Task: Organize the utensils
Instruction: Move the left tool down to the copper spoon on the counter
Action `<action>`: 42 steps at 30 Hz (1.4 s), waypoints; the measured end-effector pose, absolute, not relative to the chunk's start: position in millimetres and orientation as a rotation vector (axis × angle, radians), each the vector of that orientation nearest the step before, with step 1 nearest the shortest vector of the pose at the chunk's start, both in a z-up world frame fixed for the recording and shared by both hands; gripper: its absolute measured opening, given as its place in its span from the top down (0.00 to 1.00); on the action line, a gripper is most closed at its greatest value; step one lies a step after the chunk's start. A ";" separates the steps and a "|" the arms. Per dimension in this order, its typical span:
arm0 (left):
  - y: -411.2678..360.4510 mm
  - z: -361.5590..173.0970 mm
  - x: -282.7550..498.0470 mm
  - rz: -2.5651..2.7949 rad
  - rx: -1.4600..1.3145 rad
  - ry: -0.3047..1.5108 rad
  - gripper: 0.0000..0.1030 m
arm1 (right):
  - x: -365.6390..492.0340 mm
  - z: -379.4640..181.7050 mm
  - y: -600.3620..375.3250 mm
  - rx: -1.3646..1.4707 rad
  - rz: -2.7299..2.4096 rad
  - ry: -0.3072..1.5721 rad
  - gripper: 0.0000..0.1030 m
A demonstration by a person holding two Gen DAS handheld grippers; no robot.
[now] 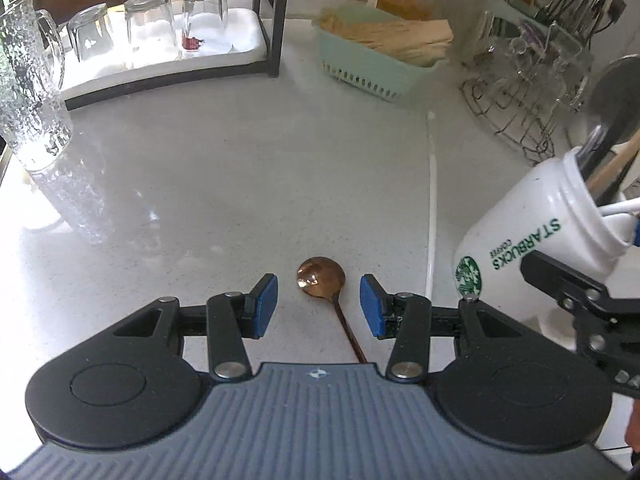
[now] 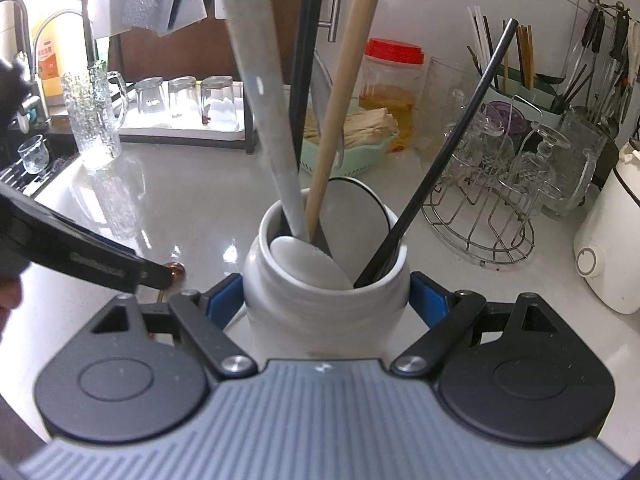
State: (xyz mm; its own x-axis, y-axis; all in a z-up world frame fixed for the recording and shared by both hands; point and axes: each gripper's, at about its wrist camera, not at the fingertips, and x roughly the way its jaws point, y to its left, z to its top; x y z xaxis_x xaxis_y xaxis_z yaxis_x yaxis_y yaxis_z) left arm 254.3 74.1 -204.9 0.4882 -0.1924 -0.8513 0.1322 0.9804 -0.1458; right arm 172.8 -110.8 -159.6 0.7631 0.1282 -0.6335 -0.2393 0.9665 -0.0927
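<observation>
A: Left wrist view first. Where's the spoon point(image 1: 321, 275)?

B: Flat on the counter point(image 1: 224, 168), copper bowl pointing away from the camera, thin handle running back toward the gripper body and slightly right. The left gripper point(image 1: 319, 305) has its blue pads point(image 1: 267, 304) wide apart, one on each side of the neck, just behind the bowl. Neither pad touches it.

A: So the long axis runs fore-and-aft between the fingers?

B: Nearly — a slight slant, and the spoon sits a little right of centre, closer to the right pad. A squeeze would close across the handle, which is what you want, I'd judge. Whether the pads are low enough I can't tell.

A: And the jar point(image 1: 536, 236)?

B: At the right edge, white with green lettering, tilted in this view, with utensils poking out of its mouth. A straw point(image 1: 431, 200) lies on the counter between it and the spoon.

A: Right wrist view?

B: The right gripper point(image 2: 326, 300) is clamped on the jar's shoulder, a pad pressed to each side. Inside: a white spoon point(image 2: 308, 262), a wooden stick point(image 2: 344, 92), a black straw point(image 2: 440, 156) and other handles. At left the left gripper's dark finger hides most of the copper spoon.

A: Which hand is nearer the spoon?

B: The left, plainly — the right is busy steadying the jar, well placed just beside it to receive the spoon.
</observation>
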 end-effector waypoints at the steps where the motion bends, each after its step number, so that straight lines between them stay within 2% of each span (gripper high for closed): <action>1: 72.6 -207.7 256.7 -0.187 -0.058 1.052 0.50 | 172.5 -159.8 -110.7 -0.171 0.200 0.674 0.12; 14: 66.0 -209.4 278.3 -0.117 -0.038 1.116 0.52 | 173.0 -160.3 -110.8 -0.166 0.194 0.670 0.12; 19: 62.9 -208.0 286.5 -0.080 -0.028 1.153 0.67 | 171.2 -161.0 -109.4 -0.159 0.178 0.664 0.12; 31: 64.1 -205.5 286.8 -0.116 -0.031 1.172 0.68 | 170.3 -161.2 -109.8 -0.154 0.174 0.658 0.12; 42: 69.8 -175.5 276.8 -0.138 -0.043 1.120 0.68 | 171.1 -160.5 -110.1 -0.153 0.172 0.659 0.12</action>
